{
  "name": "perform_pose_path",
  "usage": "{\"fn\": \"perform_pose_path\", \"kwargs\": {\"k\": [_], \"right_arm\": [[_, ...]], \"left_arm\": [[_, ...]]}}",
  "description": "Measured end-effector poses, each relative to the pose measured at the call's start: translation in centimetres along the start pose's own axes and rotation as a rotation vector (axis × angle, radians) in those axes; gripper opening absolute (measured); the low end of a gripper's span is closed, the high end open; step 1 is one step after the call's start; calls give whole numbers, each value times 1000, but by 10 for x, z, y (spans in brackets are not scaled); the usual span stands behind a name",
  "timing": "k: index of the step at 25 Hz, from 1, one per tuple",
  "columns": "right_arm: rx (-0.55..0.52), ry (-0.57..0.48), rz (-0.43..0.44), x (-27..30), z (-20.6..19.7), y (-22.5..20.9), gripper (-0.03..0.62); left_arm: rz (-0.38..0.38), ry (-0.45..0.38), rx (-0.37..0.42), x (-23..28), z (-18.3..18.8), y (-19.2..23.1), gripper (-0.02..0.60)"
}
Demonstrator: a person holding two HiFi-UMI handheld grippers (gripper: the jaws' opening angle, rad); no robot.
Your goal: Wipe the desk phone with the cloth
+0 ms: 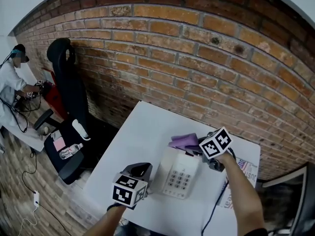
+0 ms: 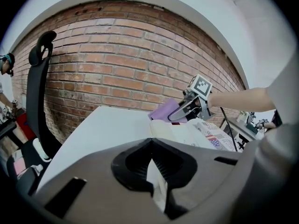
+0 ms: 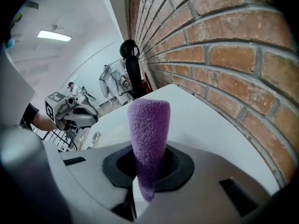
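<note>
Desk phone (image 1: 178, 177) set on the white counter (image 1: 142, 132) below a brick wall (image 1: 197, 58), its near left edge gripped by the closed left claw (image 1: 141, 171), purple cloth (image 1: 183, 142) held at its far end, pinched between the nearly shut jaws of the right claw (image 1: 202, 152).

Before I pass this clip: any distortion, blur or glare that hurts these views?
Head view: fisheye bows the brick wall; the phone and desk are evenly lit, with no glare. Left gripper view: black corners, the left gripper looks soft up close, and the right gripper is clear. Right gripper view: the cloth is crisp and the ceiling light is blown out.
</note>
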State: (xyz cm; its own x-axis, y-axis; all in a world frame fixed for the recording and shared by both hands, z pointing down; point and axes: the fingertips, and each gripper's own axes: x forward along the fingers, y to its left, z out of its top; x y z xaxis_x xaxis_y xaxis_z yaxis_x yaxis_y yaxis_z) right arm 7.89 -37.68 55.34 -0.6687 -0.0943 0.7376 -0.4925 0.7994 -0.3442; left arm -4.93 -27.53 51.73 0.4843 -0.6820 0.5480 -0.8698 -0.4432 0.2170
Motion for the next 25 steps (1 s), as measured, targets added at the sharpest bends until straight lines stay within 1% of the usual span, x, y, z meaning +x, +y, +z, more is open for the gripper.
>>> {"fn": "perform_pose_path", "kwargs": {"k": [7, 12, 16, 19, 25], "right_arm": [[59, -22, -35, -23, -25, -10, 44], [89, -56, -83, -37, -35, -15, 44], [111, -100, -141, -49, -44, -16, 44], [145, -159, -193, -65, -47, -17, 44], [200, -284, -335, -101, -56, -2, 44]], "left_arm": [[-24, -4, 9, 6, 4, -16, 5], [-49, -4, 20, 12, 6, -26, 5], [-72, -10, 34, 14, 10, -34, 5], [-88, -14, 45, 14, 17, -37, 5], [-115, -32, 80, 8, 35, -41, 5]]}}
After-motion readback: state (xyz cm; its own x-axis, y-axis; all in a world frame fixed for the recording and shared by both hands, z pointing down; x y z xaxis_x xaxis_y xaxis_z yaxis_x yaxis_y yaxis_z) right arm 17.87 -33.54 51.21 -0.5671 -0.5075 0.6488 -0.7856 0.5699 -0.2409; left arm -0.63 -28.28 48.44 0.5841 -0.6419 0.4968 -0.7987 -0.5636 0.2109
